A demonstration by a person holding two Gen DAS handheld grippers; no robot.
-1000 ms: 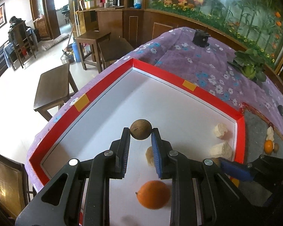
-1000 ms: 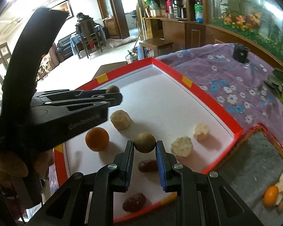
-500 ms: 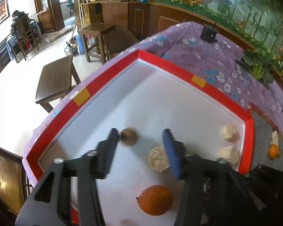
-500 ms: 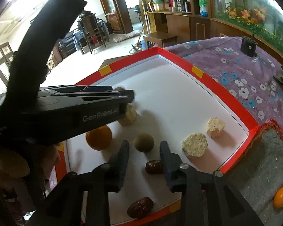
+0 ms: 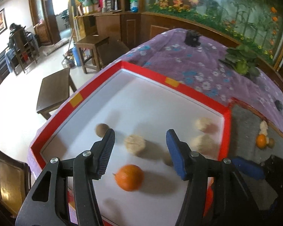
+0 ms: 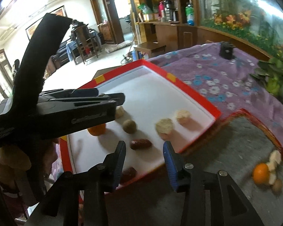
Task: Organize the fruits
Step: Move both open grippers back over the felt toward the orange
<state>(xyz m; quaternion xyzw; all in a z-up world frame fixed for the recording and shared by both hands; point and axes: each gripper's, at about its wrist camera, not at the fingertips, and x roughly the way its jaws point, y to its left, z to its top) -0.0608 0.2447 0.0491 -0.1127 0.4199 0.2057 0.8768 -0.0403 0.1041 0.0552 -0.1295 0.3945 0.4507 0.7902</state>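
The red-rimmed tray with a white floor [image 5: 179, 89] sits on the counter, which is covered with a purple floral cloth [image 5: 188, 64]. It holds an orange fruit [image 5: 129, 177], a small round brown fruit [image 5: 101, 129], three pale rough-cut chunks [image 5: 134, 143] and, seen from the right wrist, another round brown fruit [image 6: 129, 126] and two dark red dates [image 6: 141, 144], one of them near the tray's near edge. Beside the tray's right edge lies a grey mat with a red border [image 6: 241, 143]; near its right edge a second orange [image 6: 260, 173], pale pieces and a small brown fruit lie touching in a cluster.

The left claw [image 5: 140, 150] hangs above the tray's near half, spread wide and holding nothing, with a pale chunk and the orange fruit in the gap between its fingers. The right claw [image 6: 144, 163] is also spread and empty, poised over the tray's near-right corner where tray meets mat.

The tray's far half is bare white floor. The mat is open between the tray rim and the cluster.
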